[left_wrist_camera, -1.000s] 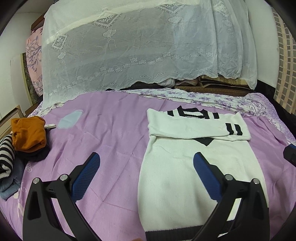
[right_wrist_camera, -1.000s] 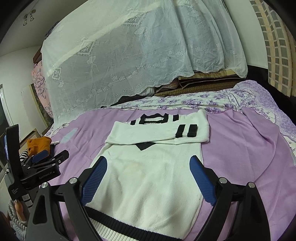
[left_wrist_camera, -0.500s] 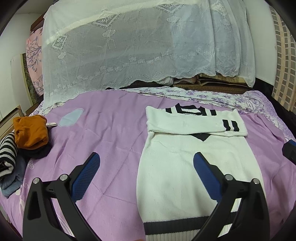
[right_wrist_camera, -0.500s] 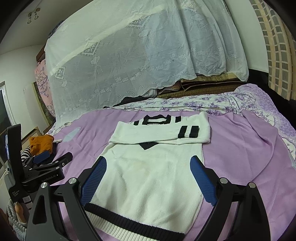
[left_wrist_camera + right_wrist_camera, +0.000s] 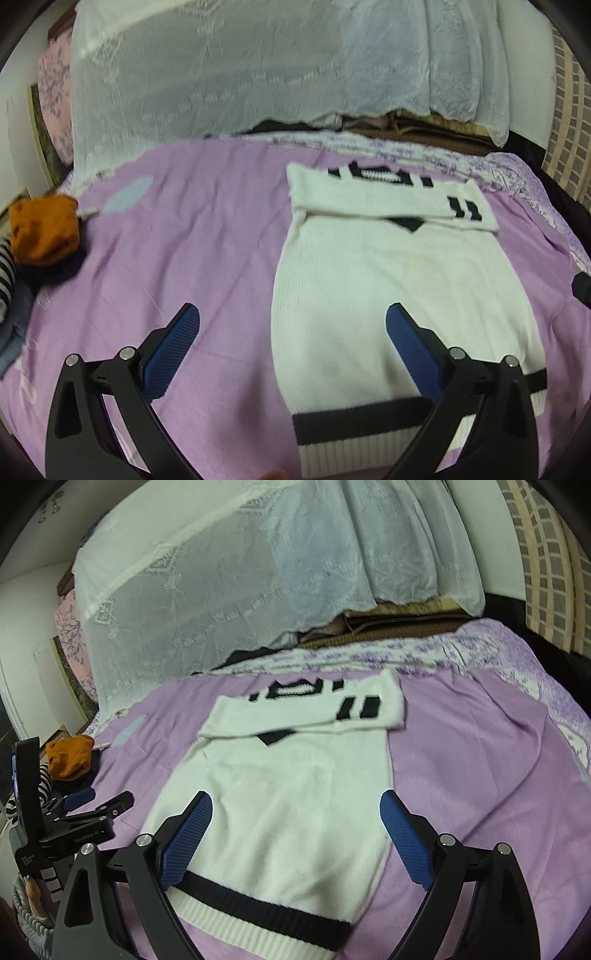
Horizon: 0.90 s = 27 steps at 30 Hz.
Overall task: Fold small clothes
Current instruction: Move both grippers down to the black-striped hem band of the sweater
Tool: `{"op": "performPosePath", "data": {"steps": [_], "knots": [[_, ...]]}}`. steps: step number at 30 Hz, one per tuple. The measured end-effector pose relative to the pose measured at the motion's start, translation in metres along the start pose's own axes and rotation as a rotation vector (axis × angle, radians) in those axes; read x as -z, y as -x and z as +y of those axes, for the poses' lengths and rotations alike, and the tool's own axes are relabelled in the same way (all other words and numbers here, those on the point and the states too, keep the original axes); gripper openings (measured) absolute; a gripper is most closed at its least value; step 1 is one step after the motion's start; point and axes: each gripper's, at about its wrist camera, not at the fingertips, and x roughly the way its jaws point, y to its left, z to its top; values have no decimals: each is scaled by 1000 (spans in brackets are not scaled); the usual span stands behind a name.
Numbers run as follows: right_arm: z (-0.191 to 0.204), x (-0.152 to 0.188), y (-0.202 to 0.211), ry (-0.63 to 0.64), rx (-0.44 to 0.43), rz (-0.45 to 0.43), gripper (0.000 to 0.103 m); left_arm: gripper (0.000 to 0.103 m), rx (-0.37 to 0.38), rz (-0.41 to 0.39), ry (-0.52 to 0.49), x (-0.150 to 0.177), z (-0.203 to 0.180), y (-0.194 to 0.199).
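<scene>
A white knit sweater point(image 5: 399, 291) point(image 5: 280, 797) with black stripes lies flat on the purple bedspread point(image 5: 184, 251). Its sleeves are folded across the chest at the far end, and its black-banded hem is nearest me. My left gripper point(image 5: 291, 328) hovers open over the sweater's left edge, holding nothing. My right gripper point(image 5: 295, 812) hangs open above the sweater's lower half, also holding nothing. In the right wrist view the left gripper point(image 5: 92, 805) appears at the left, held by a hand point(image 5: 29, 901).
A pile of clothes with an orange garment point(image 5: 44, 229) and a striped one point(image 5: 5, 273) sits at the bed's left edge. A white lace cover point(image 5: 258, 74) drapes over stacked bedding at the back. A floral sheet point(image 5: 369, 653) borders the far side.
Both grippers have drawn back toward me, so the sweater's black hem band now shows in full. Both stay open. The sweater has not moved.
</scene>
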Motion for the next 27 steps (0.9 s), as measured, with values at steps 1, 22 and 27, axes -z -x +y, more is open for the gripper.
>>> {"op": "performPosePath", "data": {"steps": [1, 22, 27], "knots": [[-3, 3, -1, -7, 4, 8, 93, 98, 19, 15, 10, 2, 3, -3], [-59, 37, -11, -145, -27, 107, 92, 98, 620, 339, 303, 38, 44, -69], [-71, 42, -17, -210, -86, 148, 85, 98, 617, 344, 273, 41, 38, -69]]}}
